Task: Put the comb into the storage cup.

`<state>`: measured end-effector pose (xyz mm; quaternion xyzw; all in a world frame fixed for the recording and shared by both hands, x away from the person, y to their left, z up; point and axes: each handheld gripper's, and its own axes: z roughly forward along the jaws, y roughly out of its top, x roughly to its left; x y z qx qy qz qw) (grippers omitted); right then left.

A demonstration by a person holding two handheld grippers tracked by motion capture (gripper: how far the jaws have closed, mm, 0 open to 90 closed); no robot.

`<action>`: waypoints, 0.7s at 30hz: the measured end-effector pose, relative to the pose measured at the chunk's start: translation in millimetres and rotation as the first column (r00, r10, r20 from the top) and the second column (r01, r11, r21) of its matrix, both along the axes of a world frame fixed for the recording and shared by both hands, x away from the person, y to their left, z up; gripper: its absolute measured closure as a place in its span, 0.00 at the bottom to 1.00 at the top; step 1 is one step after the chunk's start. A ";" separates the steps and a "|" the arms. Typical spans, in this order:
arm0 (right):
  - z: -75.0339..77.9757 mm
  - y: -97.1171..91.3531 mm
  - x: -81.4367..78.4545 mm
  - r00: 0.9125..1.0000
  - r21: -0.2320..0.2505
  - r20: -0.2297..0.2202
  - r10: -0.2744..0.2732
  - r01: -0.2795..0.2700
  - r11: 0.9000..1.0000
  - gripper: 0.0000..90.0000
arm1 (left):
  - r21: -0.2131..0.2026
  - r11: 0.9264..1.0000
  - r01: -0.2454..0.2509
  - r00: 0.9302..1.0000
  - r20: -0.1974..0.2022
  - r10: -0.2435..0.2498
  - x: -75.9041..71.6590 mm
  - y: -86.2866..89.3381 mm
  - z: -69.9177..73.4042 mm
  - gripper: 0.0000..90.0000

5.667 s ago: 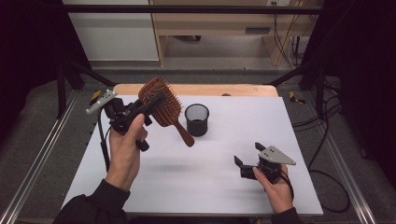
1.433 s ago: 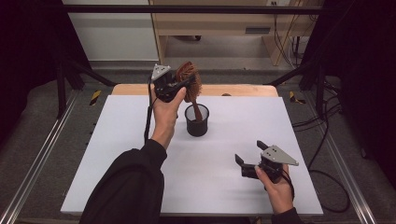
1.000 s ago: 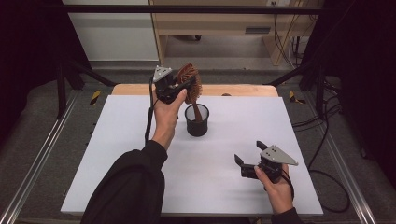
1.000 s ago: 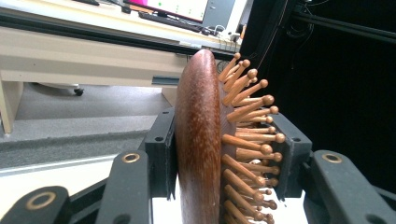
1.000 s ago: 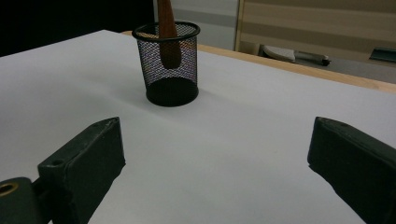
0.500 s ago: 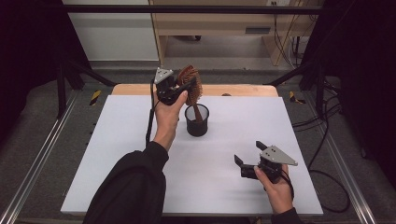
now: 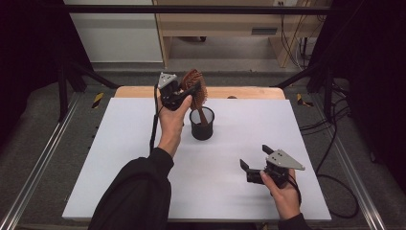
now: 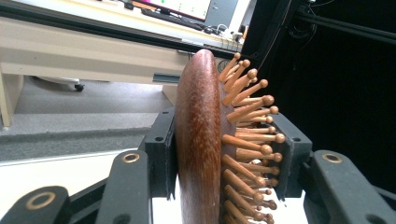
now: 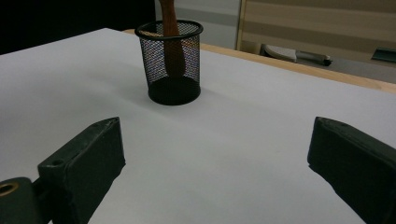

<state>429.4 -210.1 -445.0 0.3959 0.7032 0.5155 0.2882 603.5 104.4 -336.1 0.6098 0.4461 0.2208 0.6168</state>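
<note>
Item: brown wooden paddle hairbrush (image 7: 195,86), head clamped in left gripper (image 7: 184,93), handle in black mesh cup (image 7: 202,125). Rec: lower straight, release w/o tipping cup. Right gripper (image 7: 256,163) unclenched, idle on desk (image 7: 119,158).

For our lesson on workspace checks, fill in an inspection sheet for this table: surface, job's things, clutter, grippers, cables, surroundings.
Surface: white table top, wooden strip along its far edge.
Job's things: wooden hairbrush, handle down inside the black mesh cup.
Clutter: nothing seen.
Grippers: left hand-held gripper shut on the brush head; right hand-held gripper open, low over the table.
Cables: black cable trailing from the left hand-held gripper.
Surroundings: wooden furniture and grey floor beyond.
</note>
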 end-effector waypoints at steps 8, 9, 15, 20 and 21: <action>-0.5 0.6 0.2 1.000 -0.003 -0.002 0.001 -0.001 1.000 0.05 | 0.003 1.000 0.004 1.000 -0.011 -0.004 1.1 -0.1 -5.7 0.57; -0.5 0.5 0.3 1.000 -0.003 -0.001 0.002 -0.002 1.000 0.05 | 0.001 1.000 0.005 1.000 -0.013 -0.005 1.4 -0.1 -6.3 0.57; -0.9 0.9 0.6 1.000 -0.004 -0.003 0.004 -0.004 1.000 0.05 | -0.006 1.000 0.007 1.000 -0.020 -0.007 2.9 -1.1 -9.0 0.57; -0.6 0.7 0.4 1.000 -0.004 -0.002 0.005 -0.005 1.000 0.05 | -0.013 1.000 0.010 1.000 -0.025 -0.010 3.1 -2.6 -12.3 0.57; -0.7 0.8 0.4 1.000 -0.005 -0.002 0.005 -0.005 1.000 0.05 | -0.012 1.000 0.011 1.000 -0.029 -0.012 2.8 -3.1 -13.8 0.57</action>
